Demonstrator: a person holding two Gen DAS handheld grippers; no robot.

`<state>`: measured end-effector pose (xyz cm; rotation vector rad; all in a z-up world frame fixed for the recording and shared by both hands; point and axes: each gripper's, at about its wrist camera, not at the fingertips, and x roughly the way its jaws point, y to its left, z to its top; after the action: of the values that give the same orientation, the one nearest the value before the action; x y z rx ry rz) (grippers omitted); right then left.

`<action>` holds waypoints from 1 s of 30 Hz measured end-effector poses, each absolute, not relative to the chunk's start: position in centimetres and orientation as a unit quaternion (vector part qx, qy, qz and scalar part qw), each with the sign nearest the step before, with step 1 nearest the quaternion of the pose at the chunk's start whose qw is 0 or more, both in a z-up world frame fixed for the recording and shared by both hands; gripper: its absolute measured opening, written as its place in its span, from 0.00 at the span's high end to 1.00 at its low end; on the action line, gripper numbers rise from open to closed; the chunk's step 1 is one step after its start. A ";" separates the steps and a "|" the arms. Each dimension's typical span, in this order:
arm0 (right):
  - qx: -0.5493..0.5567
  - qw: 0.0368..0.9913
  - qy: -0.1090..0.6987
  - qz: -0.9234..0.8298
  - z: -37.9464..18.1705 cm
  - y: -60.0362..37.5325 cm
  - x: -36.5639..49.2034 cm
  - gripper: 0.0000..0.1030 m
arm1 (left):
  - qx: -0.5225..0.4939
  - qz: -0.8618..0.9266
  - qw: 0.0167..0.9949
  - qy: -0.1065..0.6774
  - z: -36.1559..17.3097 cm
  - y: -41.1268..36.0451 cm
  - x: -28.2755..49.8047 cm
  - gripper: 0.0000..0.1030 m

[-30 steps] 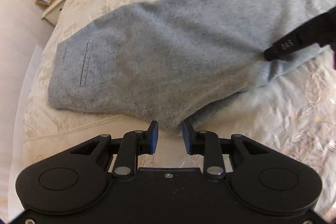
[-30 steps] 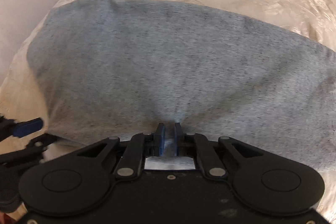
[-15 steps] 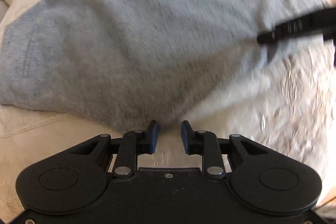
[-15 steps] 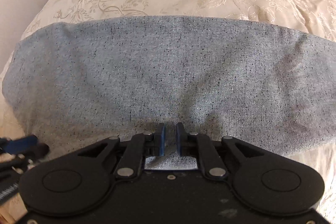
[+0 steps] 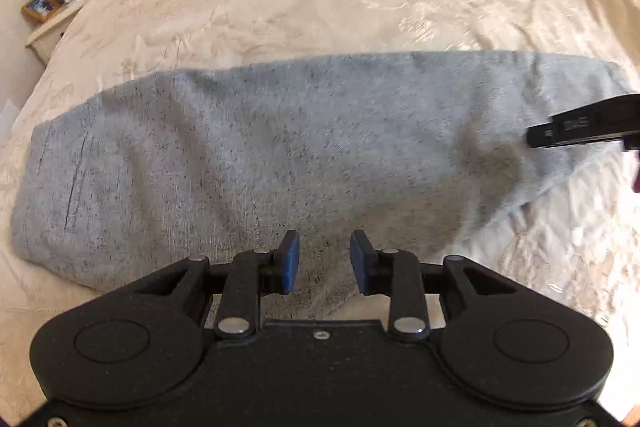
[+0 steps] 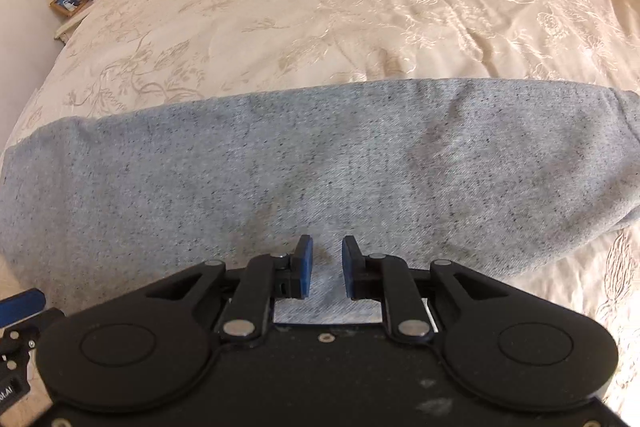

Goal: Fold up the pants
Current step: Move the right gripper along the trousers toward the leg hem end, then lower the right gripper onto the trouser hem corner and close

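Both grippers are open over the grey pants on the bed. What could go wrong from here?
1. The right gripper has pants fabric between its open fingers; pulling back might drag the fold.
2. The left gripper sits over the near edge; closing could pinch just one layer.
3. The right end looks bunched on the bedspread, so the next fold may come out uneven.

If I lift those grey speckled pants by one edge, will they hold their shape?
Probably not. The grey speckled knit pants show soft creases and rounded edges, so they would likely droop. On the glossy cream bedspread they may also slide when pushed.
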<state>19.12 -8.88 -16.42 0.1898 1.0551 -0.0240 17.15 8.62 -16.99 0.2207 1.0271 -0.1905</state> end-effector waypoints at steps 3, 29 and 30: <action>0.091 0.855 0.509 -0.036 -17.9 -11.6 19.4 0.82 | 0.118 -0.034 0.824 0.553 -20.8 8.9 18.0 0.61; 0.262 0.805 0.506 -0.168 -18.4 -41.6 15.2 0.78 | 0.242 -0.099 0.829 0.495 -17.1 -10.2 17.1 0.61; 0.274 0.802 0.502 -0.172 -18.6 -42.0 14.8 0.77 | 0.248 -0.104 0.827 0.494 -17.2 -10.7 17.0 0.61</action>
<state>14.84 -42.03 -18.61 0.5866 1.0758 -0.3688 16.96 -10.71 -17.17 0.5271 1.0504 -0.2201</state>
